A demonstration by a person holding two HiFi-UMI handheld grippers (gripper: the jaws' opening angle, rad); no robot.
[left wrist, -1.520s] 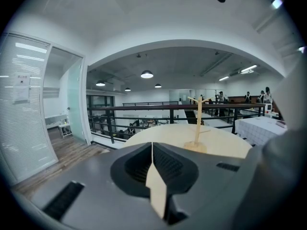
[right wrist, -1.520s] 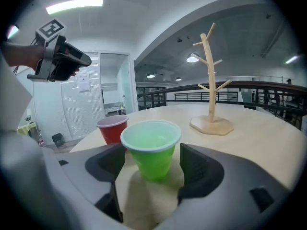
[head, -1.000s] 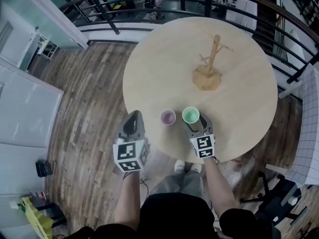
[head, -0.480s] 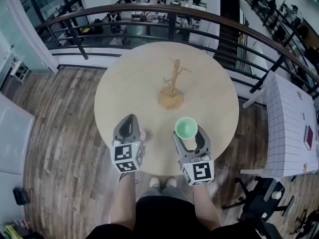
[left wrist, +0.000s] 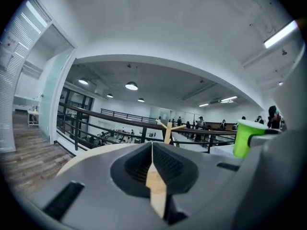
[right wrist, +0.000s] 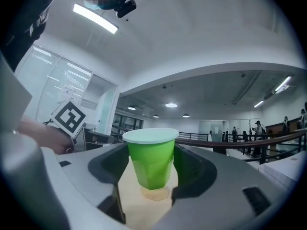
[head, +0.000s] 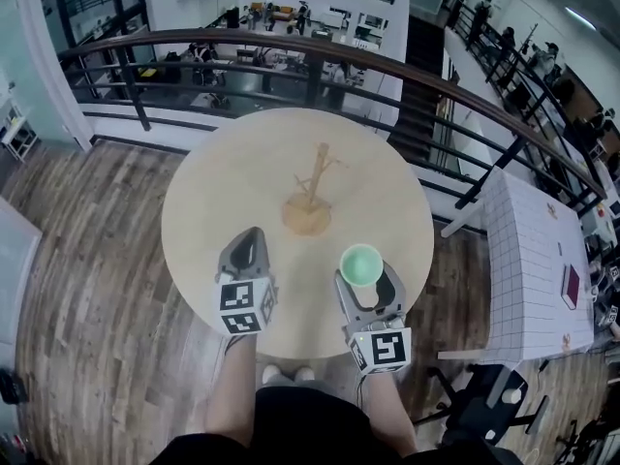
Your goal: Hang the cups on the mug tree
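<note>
A green cup [head: 361,263] sits upright between the jaws of my right gripper [head: 366,271], which is shut on its sides and holds it above the round table [head: 387,201]. In the right gripper view the green cup [right wrist: 149,159] fills the gap between the jaws of the right gripper [right wrist: 151,178]. The wooden mug tree [head: 312,184] stands bare near the table's middle, beyond both grippers. My left gripper [head: 249,238] hovers over the table's near left part, shut and empty; its fingertips [left wrist: 152,147] meet. No pink cup shows in any view.
A dark railing [head: 291,51] curves behind the table, with a stairwell and open hall beyond. A white gridded table [head: 533,260] stands to the right. Wooden floor [head: 87,240] lies to the left. The mug tree [left wrist: 167,131] and green cup [left wrist: 244,138] show in the left gripper view.
The right gripper has lifted the green cup off the table and holds it higher. The pink cup beside the left gripper has dropped out of sight. The head view has swung.
</note>
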